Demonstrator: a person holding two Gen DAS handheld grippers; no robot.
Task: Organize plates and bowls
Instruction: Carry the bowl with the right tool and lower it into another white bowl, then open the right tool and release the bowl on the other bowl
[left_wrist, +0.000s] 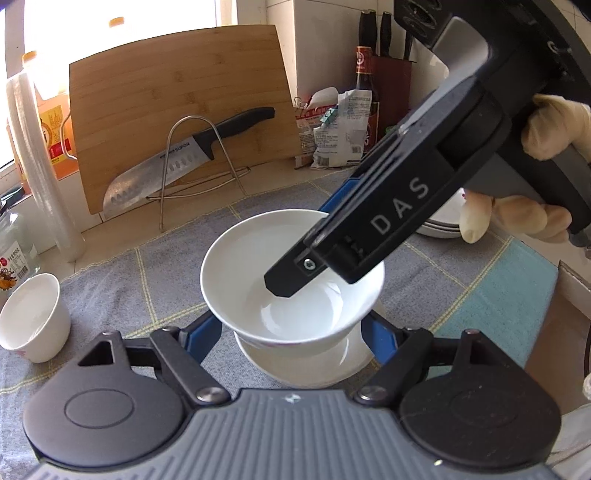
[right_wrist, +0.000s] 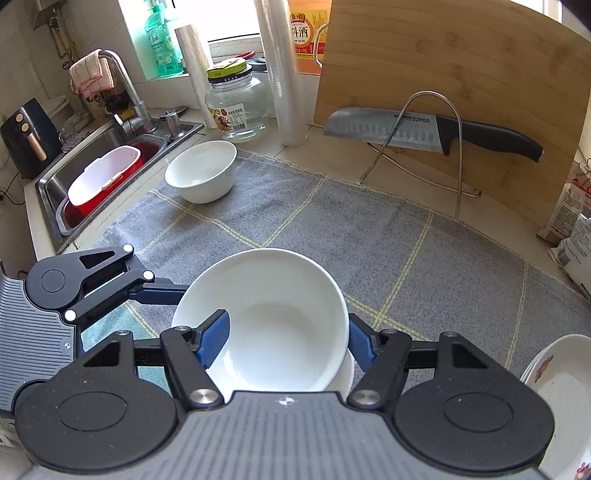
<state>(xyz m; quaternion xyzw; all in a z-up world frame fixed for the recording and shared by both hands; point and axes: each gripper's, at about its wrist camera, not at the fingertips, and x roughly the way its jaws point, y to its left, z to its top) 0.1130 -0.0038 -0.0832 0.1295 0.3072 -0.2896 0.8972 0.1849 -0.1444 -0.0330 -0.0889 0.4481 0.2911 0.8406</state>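
Two white bowls are nested over the grey checked cloth (right_wrist: 369, 240). The upper bowl (left_wrist: 258, 266) (right_wrist: 273, 317) tilts inside the lower bowl (left_wrist: 303, 365), which in the right wrist view shows only a sliver (right_wrist: 345, 376). My left gripper (left_wrist: 291, 334) is shut on the lower bowl, a blue pad on each side. My right gripper (right_wrist: 287, 341) (left_wrist: 310, 247) grips the upper bowl's wall, one finger inside and one outside the rim. I cannot tell whether the stack touches the cloth.
A third white bowl (right_wrist: 201, 171) (left_wrist: 33, 317) stands at the cloth's left. Flowered plates (right_wrist: 561, 398) (left_wrist: 443, 221) are stacked at the right. A knife (right_wrist: 424, 129) on a wire rack leans against a cutting board (right_wrist: 461, 74). A sink with a red tub (right_wrist: 103, 181) lies far left.
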